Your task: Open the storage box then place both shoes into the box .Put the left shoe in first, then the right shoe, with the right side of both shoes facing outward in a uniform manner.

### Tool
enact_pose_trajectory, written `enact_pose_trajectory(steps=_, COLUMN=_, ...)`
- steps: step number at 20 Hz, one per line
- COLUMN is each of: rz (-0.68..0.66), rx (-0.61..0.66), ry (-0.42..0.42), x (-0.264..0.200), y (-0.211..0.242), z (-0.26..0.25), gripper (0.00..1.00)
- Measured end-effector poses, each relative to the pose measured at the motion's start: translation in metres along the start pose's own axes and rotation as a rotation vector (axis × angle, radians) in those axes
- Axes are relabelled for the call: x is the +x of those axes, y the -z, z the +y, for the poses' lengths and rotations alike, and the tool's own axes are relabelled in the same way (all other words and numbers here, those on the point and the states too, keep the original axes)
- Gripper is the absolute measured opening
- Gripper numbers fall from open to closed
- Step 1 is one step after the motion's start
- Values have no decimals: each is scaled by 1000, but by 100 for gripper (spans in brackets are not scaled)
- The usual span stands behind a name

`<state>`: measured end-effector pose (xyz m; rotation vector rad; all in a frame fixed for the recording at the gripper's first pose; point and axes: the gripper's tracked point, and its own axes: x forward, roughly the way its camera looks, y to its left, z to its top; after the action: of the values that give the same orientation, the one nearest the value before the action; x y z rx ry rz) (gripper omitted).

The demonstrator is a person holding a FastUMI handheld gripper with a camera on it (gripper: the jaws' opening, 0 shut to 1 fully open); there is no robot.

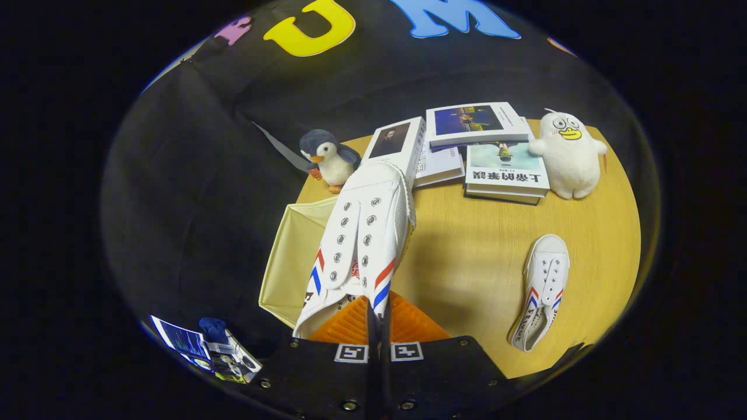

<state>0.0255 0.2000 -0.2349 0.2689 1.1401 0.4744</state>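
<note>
gripper point(378, 326) clamped on heel collar of white shoe point(365, 233), held over the open storage box point(292, 262); second shoe point(543, 291) lies apart on bench point(467, 251).

Round light-wood counter point(467, 256), white lace-up canvas shoe point(541, 291) lying right of the gripper, stacked books point(484, 151) beyond, white duck plush point(571, 156), grey penguin plush point(328, 158), cream fabric storage box point(292, 262) at its left edge.

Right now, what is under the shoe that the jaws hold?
The held shoe hangs over the open storage box and the table edge. The shoe covers part of the box, so its contents cannot be seen. Gripper is shut on it.
</note>
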Motion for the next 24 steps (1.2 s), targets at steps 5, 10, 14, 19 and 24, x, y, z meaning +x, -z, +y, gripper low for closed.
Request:
enact_pose_trajectory(steps=5, rz=24, rx=-71, ry=-37, x=14, y=-8, z=43, gripper=0)
enact_pose_trajectory(steps=10, rz=80, rx=-121, ry=-82, x=39, y=-2, z=86, gripper=0)
enact_pose_trajectory(steps=14, rz=124, rx=-165, ry=-99, x=66, y=4, z=108, gripper=0)
enact_pose_trajectory(steps=19, rz=187, rx=-197, ry=-79, x=102, y=15, z=121, gripper=0)
enact_pose_trajectory(steps=24, rz=209, rx=-235, ry=-39, x=126, y=20, z=129, gripper=0)
